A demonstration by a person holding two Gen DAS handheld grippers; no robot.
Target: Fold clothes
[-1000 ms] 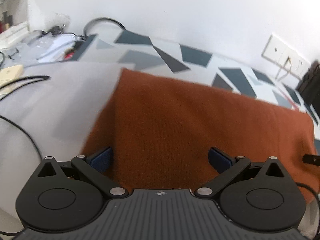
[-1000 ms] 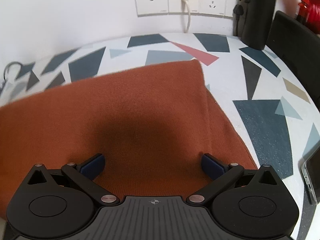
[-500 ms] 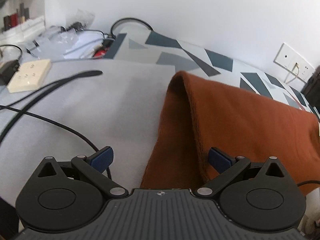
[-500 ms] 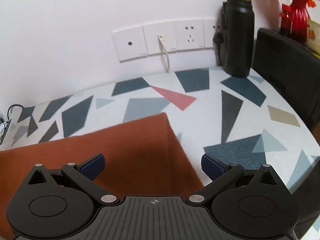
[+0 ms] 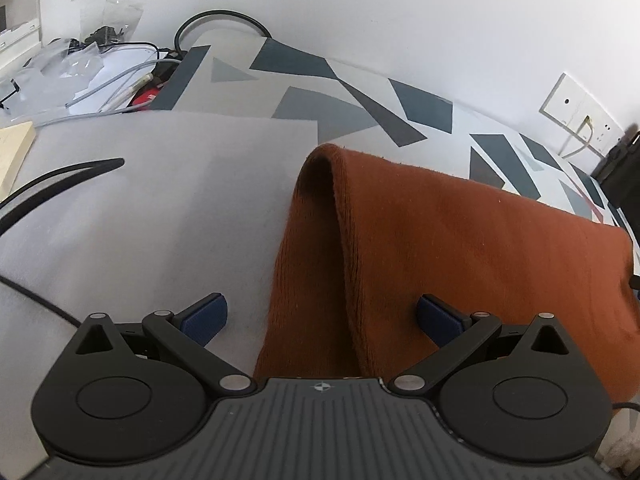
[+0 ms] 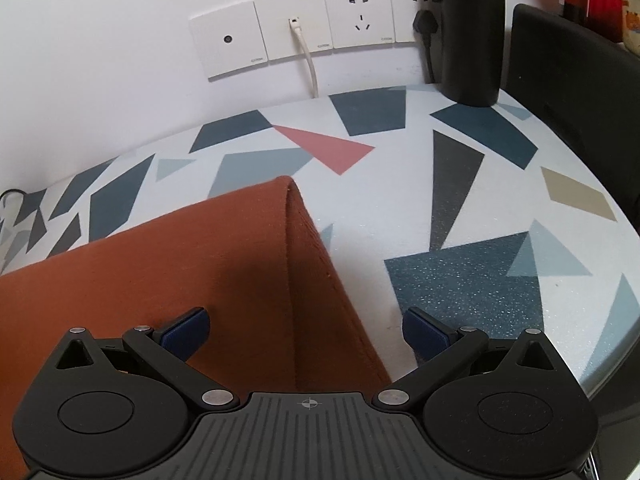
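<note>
**Both tools have slid out to the ends of the rust cloth**

So a second back both cameras were parked right over the middle of the rust-orange knit cloth (image 5: 460, 240), nothing but fabric between the pads; now each one sits at an end of it; the left tool (image 5: 322, 318) has its spread jaws straddling the left edge, one blue pad (image 5: 206, 316) over the bare grey mat (image 5: 160, 208), the other over the fabric; the right tool (image 6: 306, 330) mirrors that at the right edge, left pad on cloth, right pad (image 6: 424, 332) over the patterned counter (image 6: 460, 208).

Both tools are released, wide apart and gripping nothing; the cloth lies flat on the counter, already doubled over I'd say, since the left-wrist view shows a rounded fold at its far left corner and the right-wrist view shows two stacked edges running toward the camera.

What it means, my guess anyway: one fold is down and the hands have shifted outward to line up for the next one, probably pinching the ends or near corners to bring one over the other; neither has closed yet, so that grab is still to come.

Stuff to watch: the black cable (image 5: 60, 176) on the mat to the left, and the dark bottle (image 6: 470, 28) by the wall sockets (image 6: 304, 28), well clear of the cloth.
</note>
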